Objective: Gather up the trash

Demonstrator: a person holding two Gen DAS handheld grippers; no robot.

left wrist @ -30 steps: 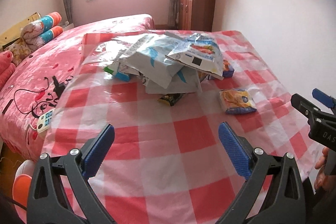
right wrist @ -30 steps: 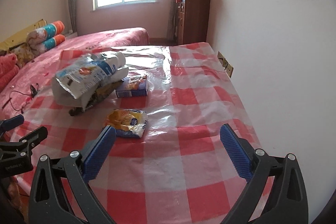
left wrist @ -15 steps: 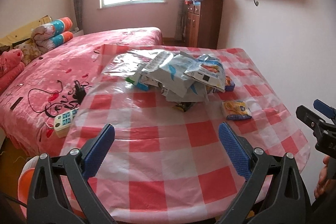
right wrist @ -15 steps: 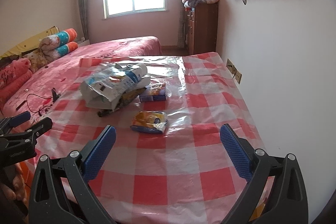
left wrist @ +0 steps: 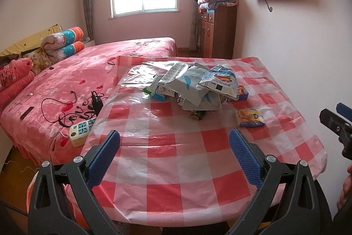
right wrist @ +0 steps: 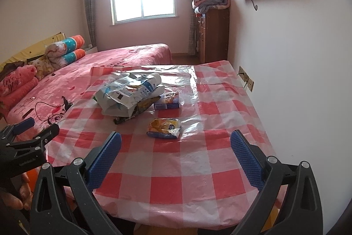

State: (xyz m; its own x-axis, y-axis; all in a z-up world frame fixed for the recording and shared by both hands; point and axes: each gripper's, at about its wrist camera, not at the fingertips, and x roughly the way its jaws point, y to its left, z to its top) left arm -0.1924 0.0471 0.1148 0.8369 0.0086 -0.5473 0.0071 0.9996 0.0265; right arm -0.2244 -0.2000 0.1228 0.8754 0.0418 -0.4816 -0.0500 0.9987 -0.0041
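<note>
Both grippers, left (left wrist: 175, 152) and right (right wrist: 176, 153), drawn back past the table's (left wrist: 176, 186) near edge, jaws open, empty; wrapper pile (left wrist: 193, 87) mid-table, yellow packet (right wrist: 164, 128) nearer: collection unstarted.

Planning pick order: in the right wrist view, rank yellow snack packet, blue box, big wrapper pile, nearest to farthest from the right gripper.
1. yellow snack packet, alone, centre front.
2. blue box, behind it.
3. wrapper pile, left. Its near edge rivals the box; the bulk sits farther from the right gripper.
</note>
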